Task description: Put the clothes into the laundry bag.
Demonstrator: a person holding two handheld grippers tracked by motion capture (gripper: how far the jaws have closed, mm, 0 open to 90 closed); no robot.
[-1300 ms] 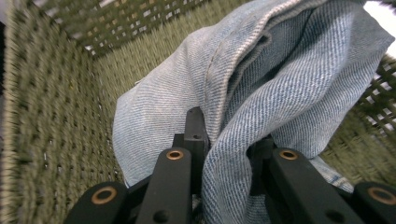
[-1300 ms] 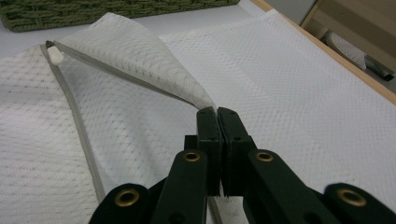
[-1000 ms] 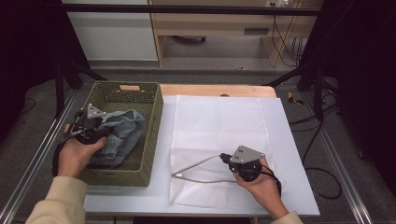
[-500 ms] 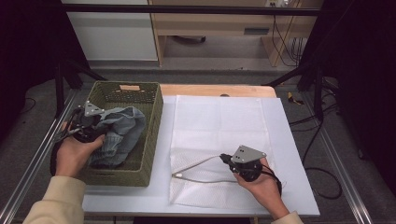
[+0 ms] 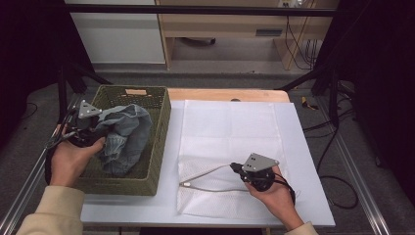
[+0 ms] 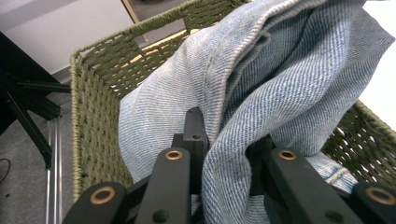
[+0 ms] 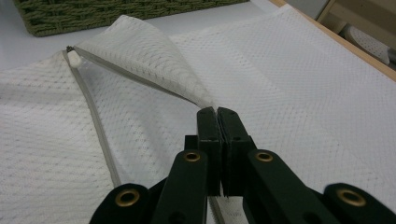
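Table: white top, rectangular, with a light wooden strip along its far edge. Wooden shelf unit: pale wood, standing on the floor beyond the table's far edge, low open shelf. White cabinet panel: beyond the table's far left corner, beside the shelf unit. Black stand legs: angled, off the table's far right corner; a like pair off its far left corner. Loose black cables: on the grey floor right of the table. Metal rail: along the floor, right of the table.
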